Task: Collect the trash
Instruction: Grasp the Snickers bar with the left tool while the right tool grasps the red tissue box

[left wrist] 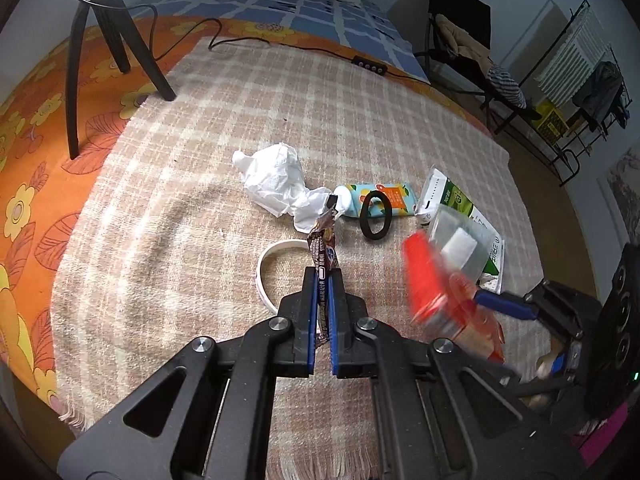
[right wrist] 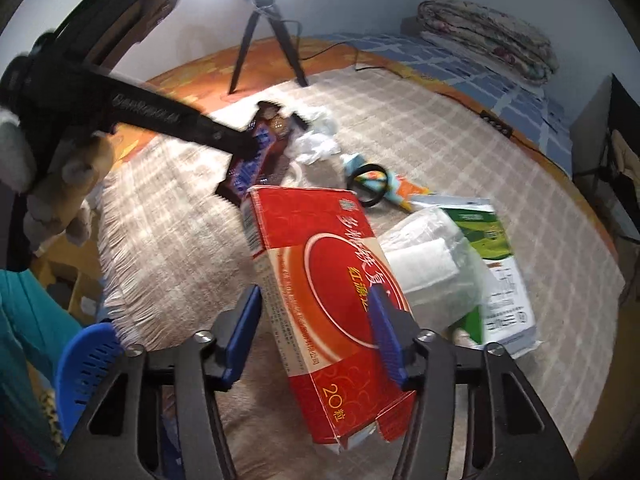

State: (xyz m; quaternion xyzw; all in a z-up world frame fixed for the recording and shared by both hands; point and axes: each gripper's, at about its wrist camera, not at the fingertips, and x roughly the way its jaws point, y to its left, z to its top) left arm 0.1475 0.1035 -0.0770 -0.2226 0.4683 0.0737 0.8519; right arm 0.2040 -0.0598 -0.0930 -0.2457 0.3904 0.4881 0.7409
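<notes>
Pinching a thin, crinkly brown snack wrapper point(left wrist: 323, 256) above the checked blanket point(left wrist: 180, 208), the left gripper point(left wrist: 324, 280) is gripping its stiffer end, while the right gripper point(right wrist: 316, 312) is straddling a light, crushable red cardboard box point(right wrist: 320, 280) across its flat sides.

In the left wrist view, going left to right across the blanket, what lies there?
Tripod → white ring → crumpled tissue → brown wrapper in the left gripper → black loop → red box → green-and-white packet.
</notes>
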